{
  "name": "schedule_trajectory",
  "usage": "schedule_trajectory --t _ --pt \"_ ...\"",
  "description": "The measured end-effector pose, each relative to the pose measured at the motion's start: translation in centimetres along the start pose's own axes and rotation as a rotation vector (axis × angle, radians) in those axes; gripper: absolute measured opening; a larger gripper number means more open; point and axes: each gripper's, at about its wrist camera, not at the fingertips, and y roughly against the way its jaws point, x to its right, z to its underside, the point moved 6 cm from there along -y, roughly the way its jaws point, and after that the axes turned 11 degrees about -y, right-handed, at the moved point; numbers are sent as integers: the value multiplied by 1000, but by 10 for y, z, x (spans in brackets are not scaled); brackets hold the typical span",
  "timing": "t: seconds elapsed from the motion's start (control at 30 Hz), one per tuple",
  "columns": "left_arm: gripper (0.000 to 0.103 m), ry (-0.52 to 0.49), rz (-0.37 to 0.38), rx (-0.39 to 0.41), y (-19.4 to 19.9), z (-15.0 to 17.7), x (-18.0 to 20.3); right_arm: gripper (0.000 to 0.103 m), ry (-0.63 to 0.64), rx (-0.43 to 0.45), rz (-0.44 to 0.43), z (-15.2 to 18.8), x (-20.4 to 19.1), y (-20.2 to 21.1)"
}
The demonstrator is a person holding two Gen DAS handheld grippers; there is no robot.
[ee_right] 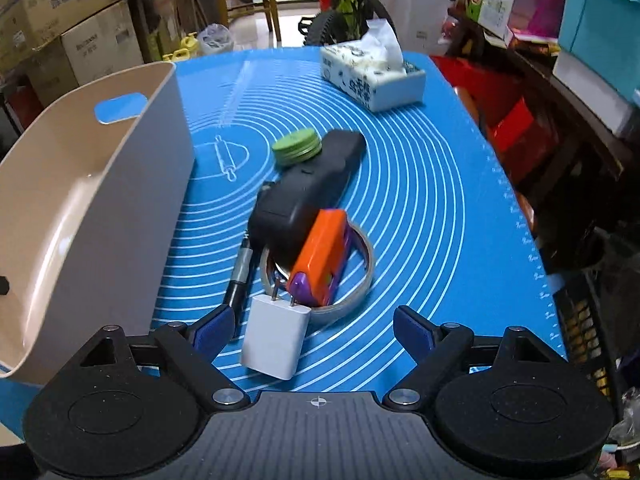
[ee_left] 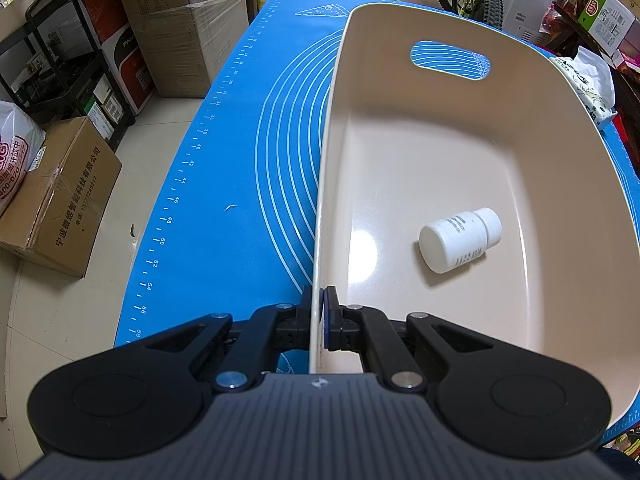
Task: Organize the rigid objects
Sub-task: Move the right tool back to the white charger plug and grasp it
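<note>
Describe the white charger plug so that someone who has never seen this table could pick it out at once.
On the blue baking mat, to the right of the beige bin, lies a pile of small things. The white charger plug is at its near end, between the open right tool fingers. It is the pile's only white block, its two metal prongs pointing at the tape roll and orange stapler.

Bin (ee_right: 60, 208) cut off at left picture edge; tape roll (ee_right: 356, 280) partly hidden under orange stapler (ee_right: 324, 256); bottle (ee_left: 460, 240) label unreadable.
</note>
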Motion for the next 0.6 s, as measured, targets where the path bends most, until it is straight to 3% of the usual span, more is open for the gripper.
schedule_trajectory --t 0.5,0.6 --pt "5 -4 0 -1 0 0 0 84 -72 -81 -11 5 -1 -30" --pt "5 -4 1 0 0 0 0 78 -102 -108 -26 9 -1 -35"
